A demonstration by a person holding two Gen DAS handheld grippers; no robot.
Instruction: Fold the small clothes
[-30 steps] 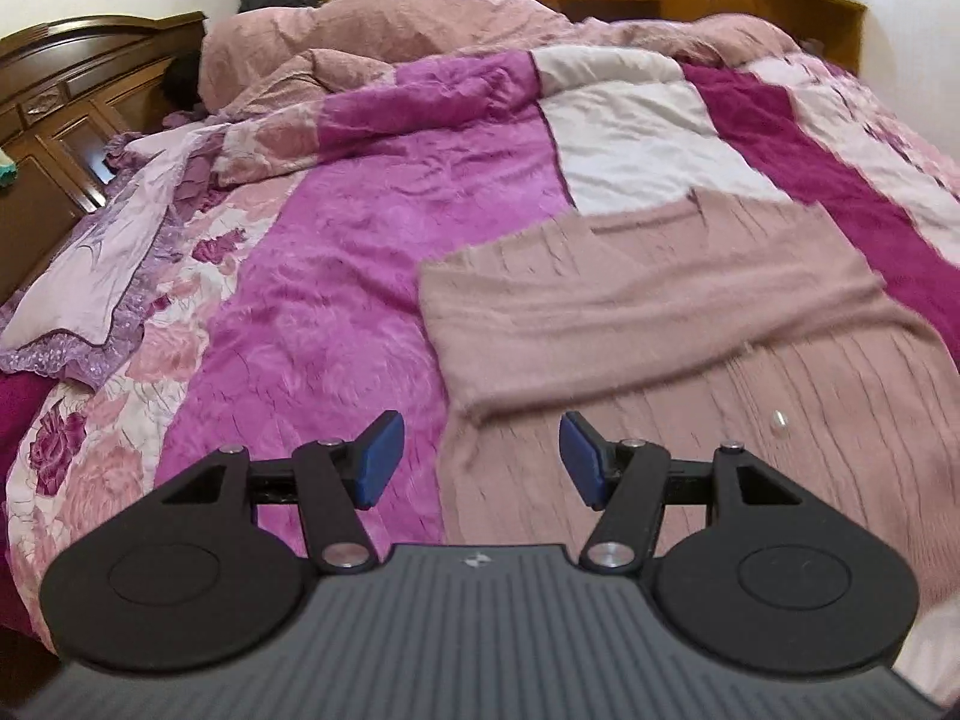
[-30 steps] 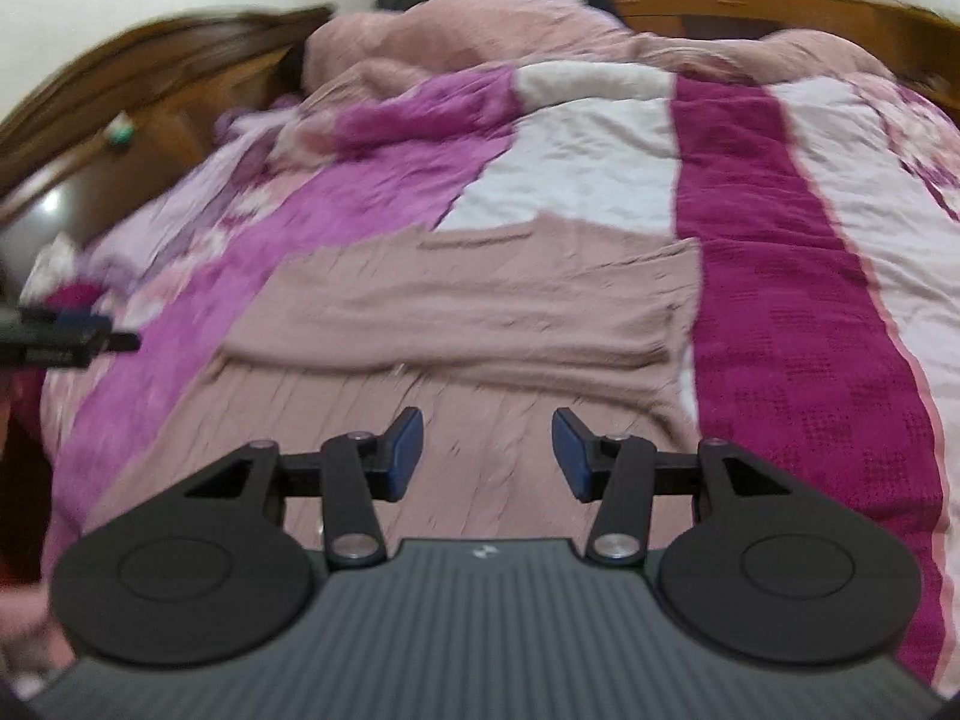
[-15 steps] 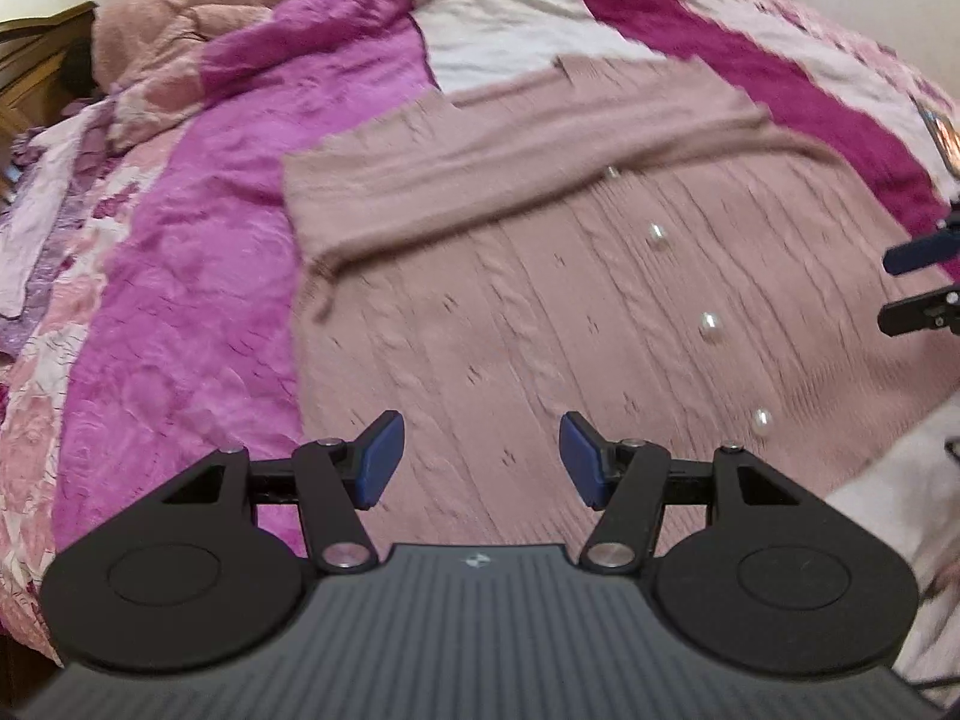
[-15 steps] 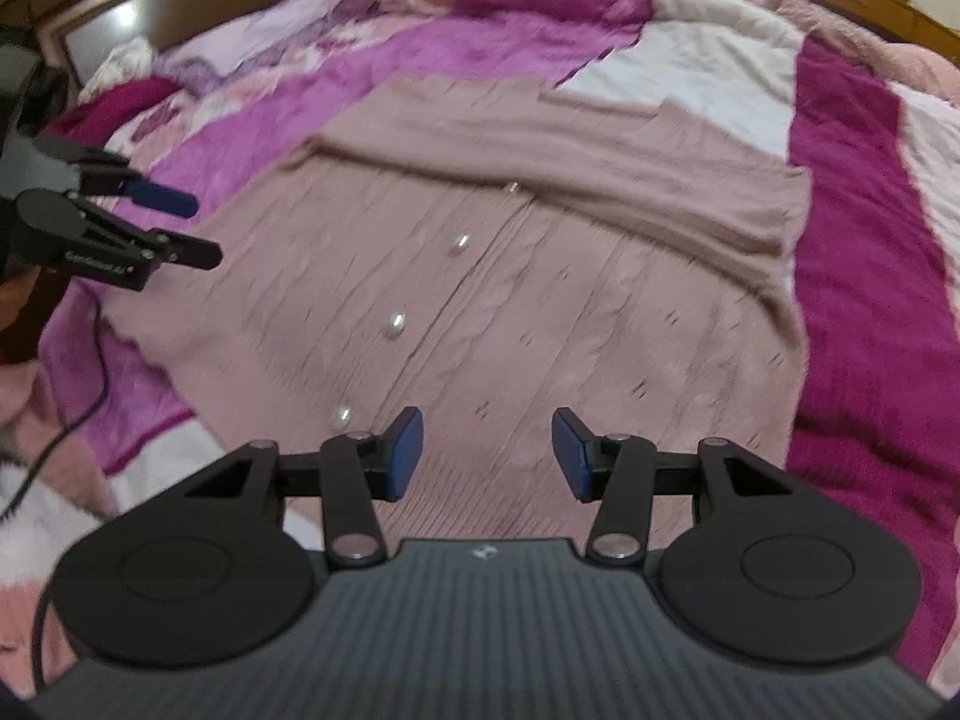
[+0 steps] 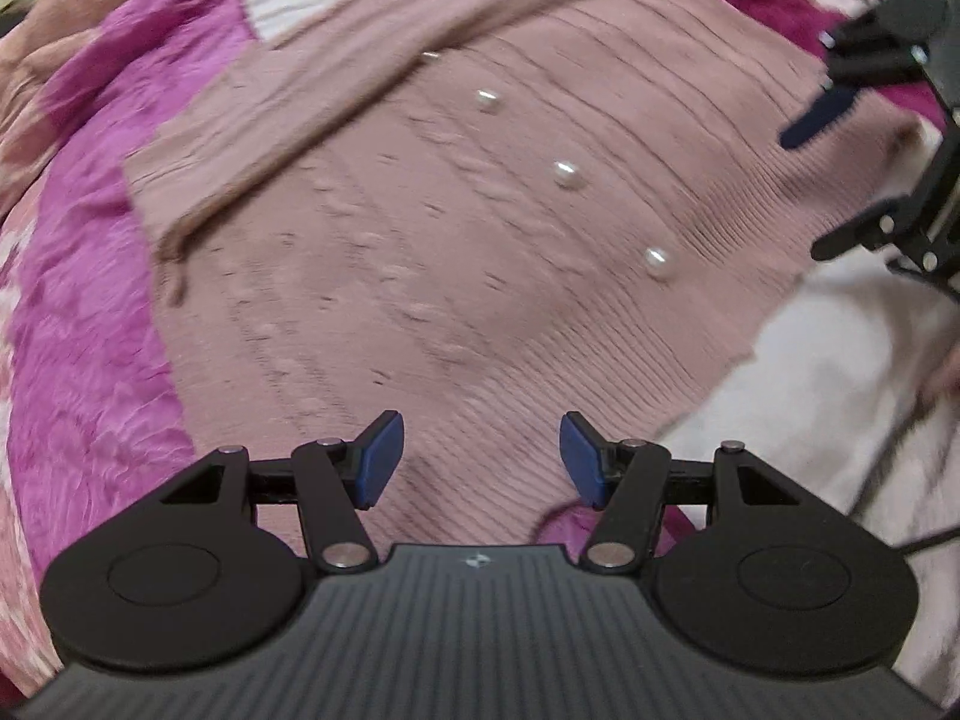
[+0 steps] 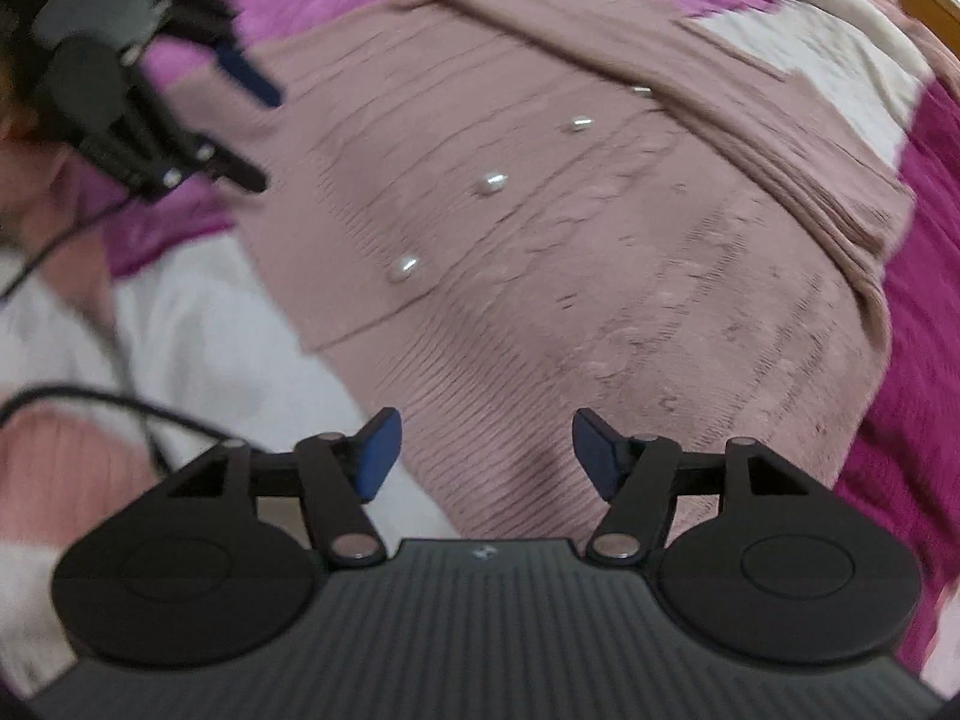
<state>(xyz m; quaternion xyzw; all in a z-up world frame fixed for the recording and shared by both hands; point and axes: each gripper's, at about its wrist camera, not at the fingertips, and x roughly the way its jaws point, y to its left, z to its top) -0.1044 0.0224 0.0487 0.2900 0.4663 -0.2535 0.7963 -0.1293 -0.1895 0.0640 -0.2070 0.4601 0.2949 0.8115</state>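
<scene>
Softly ribbed pink knit cardigan (image 5: 420,252) – round pearl buttons (image 5: 566,173) – on crinkled quilt (image 5: 78,324)

Magenta-and-pink patchwork quilt (image 5: 90,324) over bed; black cable (image 6: 90,399) trailing at near edge.

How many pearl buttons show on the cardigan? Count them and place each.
4, in a diagonal row down the cardigan front: one by the hem, one mid-front, one higher, one at the folded sleeve's edge. The sleeve may hide more.
</scene>
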